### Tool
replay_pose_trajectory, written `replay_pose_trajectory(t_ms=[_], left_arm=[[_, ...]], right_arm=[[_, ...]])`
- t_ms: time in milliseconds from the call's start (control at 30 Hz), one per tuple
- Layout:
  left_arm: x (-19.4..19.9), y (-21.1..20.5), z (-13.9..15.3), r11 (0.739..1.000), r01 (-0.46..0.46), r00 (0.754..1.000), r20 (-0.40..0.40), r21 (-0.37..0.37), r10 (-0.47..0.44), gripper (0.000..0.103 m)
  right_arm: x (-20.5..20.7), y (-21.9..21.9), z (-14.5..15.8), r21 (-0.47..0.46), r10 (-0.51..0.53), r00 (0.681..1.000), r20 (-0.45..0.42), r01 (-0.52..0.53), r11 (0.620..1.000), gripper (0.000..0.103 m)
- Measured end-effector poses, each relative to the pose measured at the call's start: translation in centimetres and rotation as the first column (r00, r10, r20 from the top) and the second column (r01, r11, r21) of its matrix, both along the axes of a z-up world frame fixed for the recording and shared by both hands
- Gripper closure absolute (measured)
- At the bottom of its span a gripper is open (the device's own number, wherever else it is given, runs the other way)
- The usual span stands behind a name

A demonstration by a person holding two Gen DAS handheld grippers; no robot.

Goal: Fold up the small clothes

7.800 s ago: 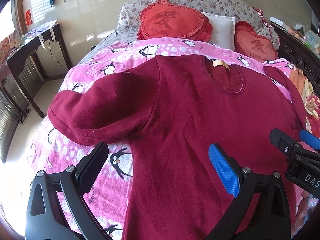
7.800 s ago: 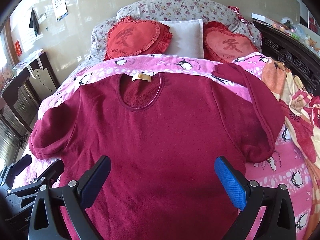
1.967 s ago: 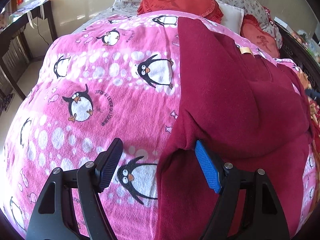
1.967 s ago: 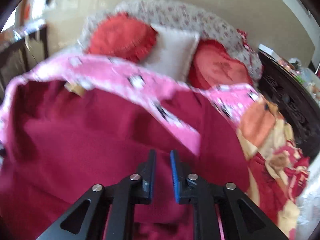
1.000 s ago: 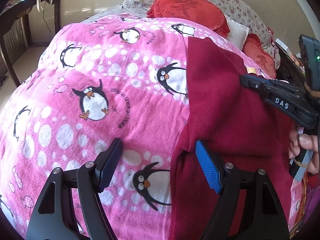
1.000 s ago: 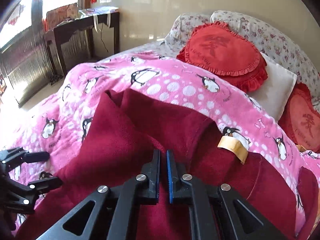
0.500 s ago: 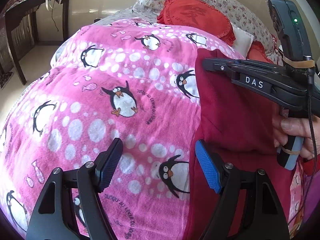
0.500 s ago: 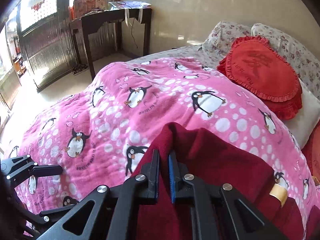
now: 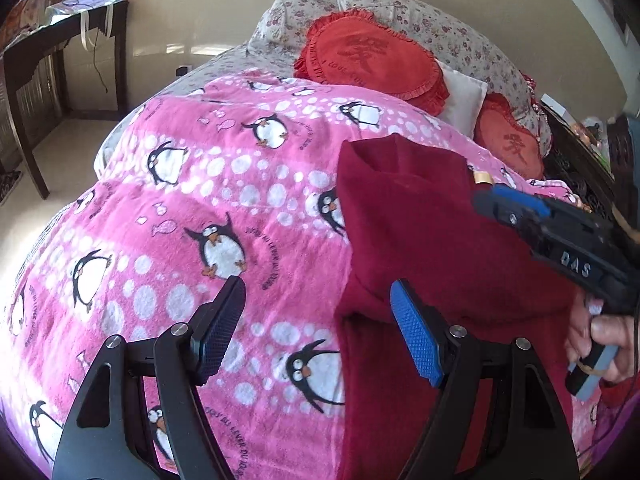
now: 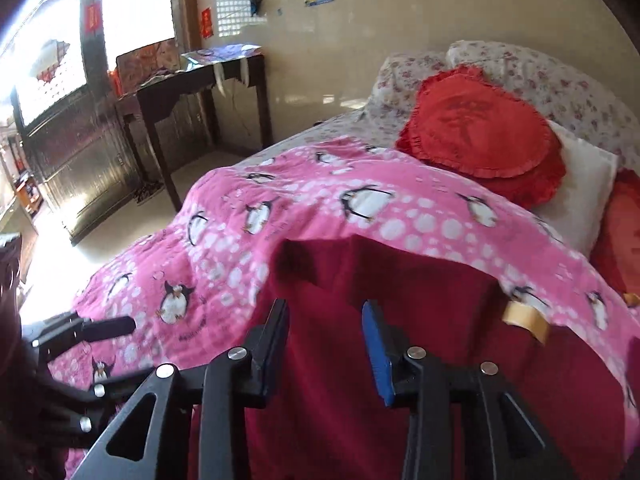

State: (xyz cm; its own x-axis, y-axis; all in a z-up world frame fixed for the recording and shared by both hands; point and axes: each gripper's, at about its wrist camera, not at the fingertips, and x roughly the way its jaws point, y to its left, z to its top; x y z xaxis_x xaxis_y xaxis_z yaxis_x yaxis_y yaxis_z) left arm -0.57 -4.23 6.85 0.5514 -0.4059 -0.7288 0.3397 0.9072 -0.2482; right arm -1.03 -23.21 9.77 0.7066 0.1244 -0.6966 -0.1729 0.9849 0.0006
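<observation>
Sweater (image 9: pixel 432 240) lies folded on my blanket (image 9: pixel 224 208); right gripper (image 10: pixel 326 344) opening above it, nothing gripped; left gripper (image 9: pixel 316 332) wide, empty.

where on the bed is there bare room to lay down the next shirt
Bare patch: the pink blanket between the red shirt's folded edge and the bed's edge toward the dark desk. Crowded: the head end, with red cushions and pillows, and the shirt's side, where the right gripper hovers.

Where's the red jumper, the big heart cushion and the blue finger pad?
red jumper (image 9: pixel 420 232), left wrist view, folded top layer.
big heart cushion (image 10: pixel 480 136), right wrist view, its middle.
blue finger pad (image 9: pixel 416 336), left wrist view, pad face.
</observation>
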Motion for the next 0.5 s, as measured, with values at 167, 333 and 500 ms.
replay_pose_trajectory(t_ms=[167,333,500], left_arm=[[-0.1,-4.2,0.3,0.998,0.063,0.998,0.025,0.005,-0.063,0.027],[1.5,-8.3,-2.7,0.993,0.097,0.995,-0.037,0.071,-0.094,0.027],[2.4,-10.1,-4.9,0.979,0.111,0.993,-0.063,0.17,-0.102,0.027]], right_arm=[[-4.8,-6.3,-2.4,-0.11,-0.197,0.979,-0.049,0.19,0.975,0.067],[-5.7,-11.2,-5.4,-0.091,-0.322,0.937,-0.137,0.311,0.946,0.067],[-6.7,-13.3,-2.9,0.0,-0.279,0.953,-0.115,0.281,0.96,0.067]])
